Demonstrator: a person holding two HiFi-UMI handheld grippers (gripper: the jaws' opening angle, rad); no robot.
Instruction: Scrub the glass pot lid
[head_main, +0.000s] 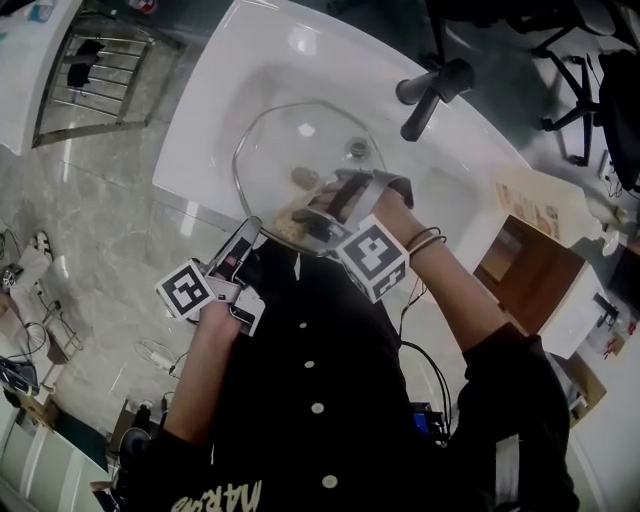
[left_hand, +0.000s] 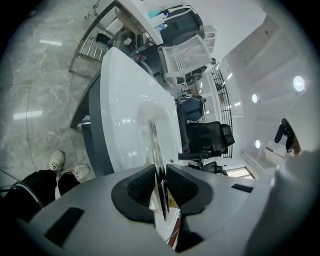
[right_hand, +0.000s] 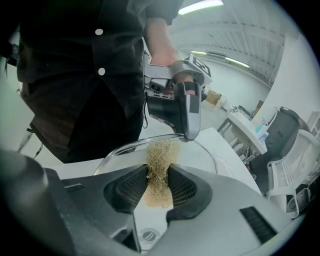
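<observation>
Two tools meet at our lid's (head_main: 300, 150) near rim: the left tool (left_hand: 160, 189) pinches that rim, the right tool (right_hand: 159, 184) pinches the scrubber (right_hand: 161, 154) just beside it; the remaining glass lies beyond.

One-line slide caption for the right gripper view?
Right gripper pinches a fibrous scrubber against the glass lid held by the left gripper.

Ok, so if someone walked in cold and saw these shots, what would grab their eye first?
The big glass pot lid held over the white sink stands out first, the left gripper clamped on its near rim. Next comes the tan fibrous scrubber pinched between the jaws of the right gripper, set against the lid by that same edge.
</observation>
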